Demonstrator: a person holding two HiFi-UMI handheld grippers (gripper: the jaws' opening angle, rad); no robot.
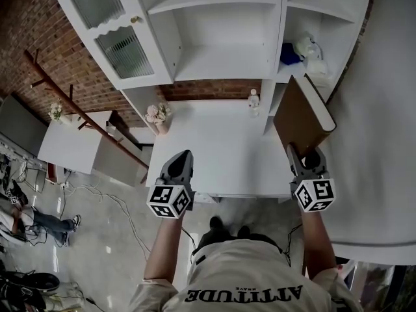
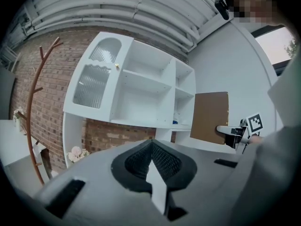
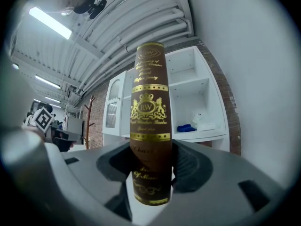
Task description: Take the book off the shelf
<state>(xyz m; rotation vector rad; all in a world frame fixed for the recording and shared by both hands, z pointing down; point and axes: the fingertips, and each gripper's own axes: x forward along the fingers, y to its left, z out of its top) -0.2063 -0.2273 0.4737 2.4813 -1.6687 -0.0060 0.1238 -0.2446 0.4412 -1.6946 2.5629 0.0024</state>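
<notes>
Jaws on our right gripper (image 1: pixel 304 158) stand wide and pinch the low end of the book (image 1: pixel 304 112), one pad on each cover. In the right gripper view we see its brown spine with gold letters right between them. The book is out of the shelf (image 1: pixel 221 64). It hangs in the air, tipped, in front of the right side of the shelf and over the right edge of the white table (image 1: pixel 214 155). Its white page edge shows along the right side in the head view. Our left gripper (image 1: pixel 184 156) holds nothing. Its jaws are pressed tight together, and it hovers over the near left part of the table, well apart from the book. On the right side of the shelf lie a blue thing (image 1: pixel 289 54) and a white thing (image 1: pixel 311 49) just beside it. A small bottle (image 1: pixel 253 101) stands at the back of the table, near the shelf. Flowers (image 1: pixel 158 114) stand at the table's back left corner. The shelf has a glass door (image 1: pixel 107 25) on its left. Behind it all is a brick wall (image 1: pixel 208 88).
</notes>
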